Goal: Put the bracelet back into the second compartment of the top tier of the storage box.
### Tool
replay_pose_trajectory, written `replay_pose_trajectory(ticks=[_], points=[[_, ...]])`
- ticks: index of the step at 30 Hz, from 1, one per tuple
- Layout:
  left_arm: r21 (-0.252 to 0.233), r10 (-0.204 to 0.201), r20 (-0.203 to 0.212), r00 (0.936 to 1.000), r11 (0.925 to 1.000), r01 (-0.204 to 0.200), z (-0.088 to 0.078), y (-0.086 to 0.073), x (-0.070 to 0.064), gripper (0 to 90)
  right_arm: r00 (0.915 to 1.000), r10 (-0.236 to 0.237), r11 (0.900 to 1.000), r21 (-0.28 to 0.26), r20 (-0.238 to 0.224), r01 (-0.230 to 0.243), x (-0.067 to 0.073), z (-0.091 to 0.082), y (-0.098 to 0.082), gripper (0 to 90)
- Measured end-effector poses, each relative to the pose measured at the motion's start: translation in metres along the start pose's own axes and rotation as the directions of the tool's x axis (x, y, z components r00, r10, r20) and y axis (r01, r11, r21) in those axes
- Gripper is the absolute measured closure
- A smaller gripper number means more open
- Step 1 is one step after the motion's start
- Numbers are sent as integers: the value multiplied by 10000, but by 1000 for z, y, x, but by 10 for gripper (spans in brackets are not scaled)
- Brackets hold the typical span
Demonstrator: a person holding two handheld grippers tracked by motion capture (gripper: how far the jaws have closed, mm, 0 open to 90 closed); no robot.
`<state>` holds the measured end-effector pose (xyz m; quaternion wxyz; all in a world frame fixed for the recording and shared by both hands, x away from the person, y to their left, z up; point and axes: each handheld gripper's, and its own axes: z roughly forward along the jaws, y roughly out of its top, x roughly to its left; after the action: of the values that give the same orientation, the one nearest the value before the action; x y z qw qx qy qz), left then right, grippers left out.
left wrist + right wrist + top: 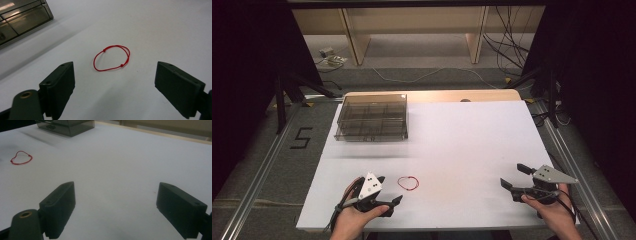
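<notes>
A thin red string loop [408,183] with small knots lies flat on the white tabletop [462,135] near the front. My left gripper [390,189] is just to its left, held in a hand and pointing toward it. Seen from the left gripper view, the loop [121,65] sits a short way ahead of the left gripper [115,75], whose jaws stand wide open with nothing between them. My right gripper [513,176] hovers at the front right, far from the loop [22,163]. In its own view the right gripper [116,195] is open over bare table.
A smoky clear plastic box [372,116] with compartments sits at the back left of the table; it also appears as the box [20,17] and the box [65,126]. Cables and wooden legs lie on the floor beyond the far edge.
</notes>
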<state>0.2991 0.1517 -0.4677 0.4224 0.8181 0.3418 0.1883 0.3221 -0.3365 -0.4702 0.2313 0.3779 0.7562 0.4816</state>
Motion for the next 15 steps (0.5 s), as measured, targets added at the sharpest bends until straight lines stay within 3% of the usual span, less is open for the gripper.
replay_pose_trajectory(ticks=[7,15], points=[[-19,214,97,9997,9998,-214,3,4,-6,182,10000,-36,10000,-42,86,37,-1,-1,0,165],[335,509,98,9987,9981,-512,16,8,-8,340,10000,65,10000,10,69,-65,0,0,0,166]])
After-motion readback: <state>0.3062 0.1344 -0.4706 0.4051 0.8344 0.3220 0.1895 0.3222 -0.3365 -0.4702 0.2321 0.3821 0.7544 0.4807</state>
